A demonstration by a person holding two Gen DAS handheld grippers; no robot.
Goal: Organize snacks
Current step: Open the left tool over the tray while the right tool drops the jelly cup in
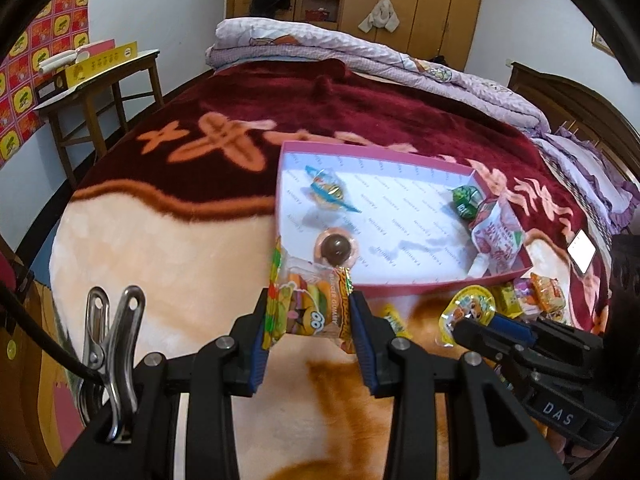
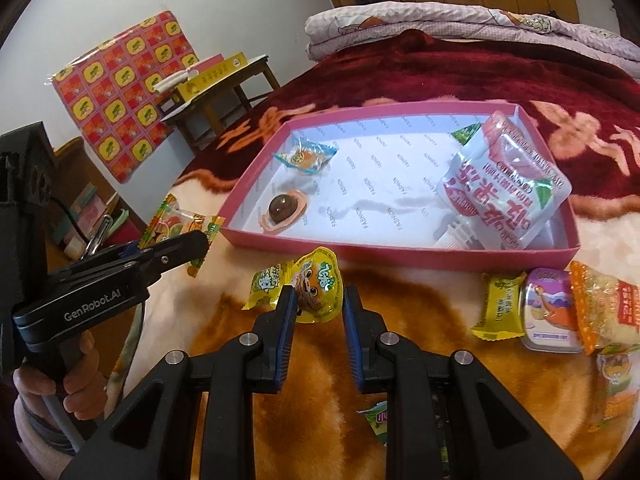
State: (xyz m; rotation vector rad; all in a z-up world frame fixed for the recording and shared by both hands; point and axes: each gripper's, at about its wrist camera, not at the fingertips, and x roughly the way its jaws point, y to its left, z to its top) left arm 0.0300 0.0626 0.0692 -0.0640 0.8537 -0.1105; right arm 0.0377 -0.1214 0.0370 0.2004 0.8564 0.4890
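Gummy packet (image 1: 310, 312) clamped in left hand-held gripper (image 1: 310, 316); yellow jelly cup (image 2: 318, 292) clamped in right hand-held gripper (image 2: 319, 300).

A dark red plush blanket (image 1: 240, 92) covers the bed, a folded lilac quilt (image 1: 360, 52) lies at its far end, and a small wooden table (image 1: 100, 80) stands beside it.

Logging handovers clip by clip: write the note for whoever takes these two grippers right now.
Left gripper: shut on the burger gummy pack, held just short of the pink box.
Right gripper: shut on the yellow jelly cup, in front of the box.
Done: in the box lie a chocolate dome, a blue-wrapped candy, a green sweet and a white-and-red pouch.
Left: drop both held snacks in, then the loose ones on the blanket, such as the yellow packet and purple tub.
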